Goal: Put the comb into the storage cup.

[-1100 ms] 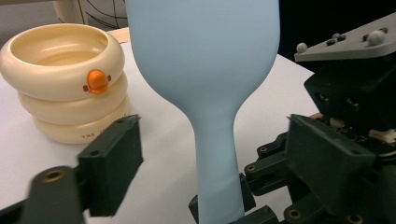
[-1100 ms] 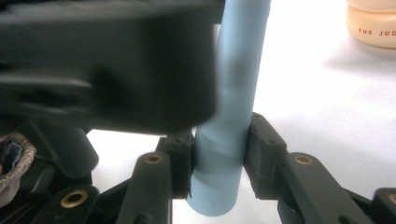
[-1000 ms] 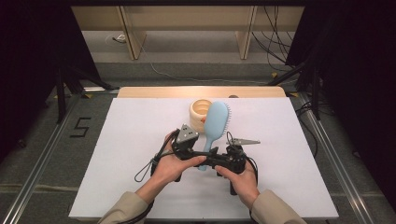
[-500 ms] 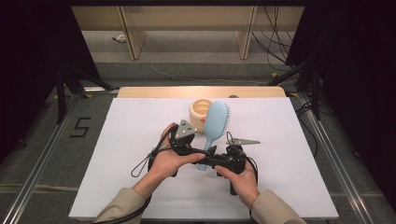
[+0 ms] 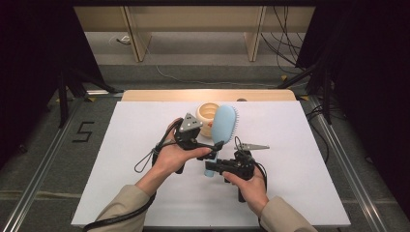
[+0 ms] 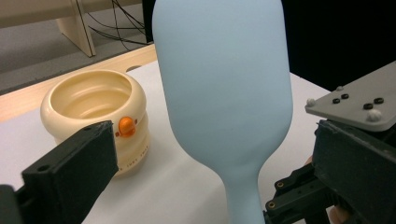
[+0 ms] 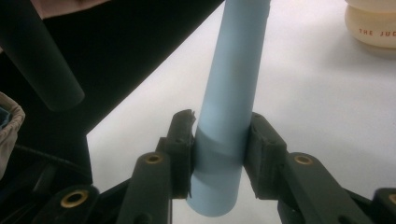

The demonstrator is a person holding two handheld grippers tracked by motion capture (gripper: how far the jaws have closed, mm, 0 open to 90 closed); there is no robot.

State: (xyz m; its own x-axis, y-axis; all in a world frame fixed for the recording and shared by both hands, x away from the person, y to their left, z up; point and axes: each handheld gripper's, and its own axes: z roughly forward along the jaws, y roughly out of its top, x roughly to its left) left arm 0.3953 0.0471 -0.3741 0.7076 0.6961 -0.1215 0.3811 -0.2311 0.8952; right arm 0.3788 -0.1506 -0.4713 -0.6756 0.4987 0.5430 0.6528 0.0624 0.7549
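So nearest the camera in the high view you've got the person's two beige sleeves coming in, each hand on a gripper. The right gripper [image 5: 216,167] sits closest, low over the white table [image 5: 300,193], and it's clamped on the handle end of the light blue hairbrush [image 5: 224,126]. The right gripper view makes that really clear: both black pads are pressed flat against the round blue handle [image 7: 231,93], one on each side, with the handle's butt end poking out just below them.

Just beyond that, on the brush's left side, is the left gripper [image 5: 212,145] with its grey three-cornered plate [image 5: 189,123] on top. Its jaws have just been opening and now stand wide, and nothing is pinched in them. In the left gripper view the brush's smooth back [image 6: 224,84] rises in the gap between the jaws without touching the one jaw that shows clearly.

The brush itself is tilted up off the table, head pointing away from the person, bristles facing the right side.

Right behind the brush head, touching or nearly touching it as far as I can tell, sits a cream ribbed cup [image 5: 207,116] with a small orange knob [image 6: 126,126] on its side, upright on the table. Past that is the wooden table edge [image 5: 159,95], then floor and cables.
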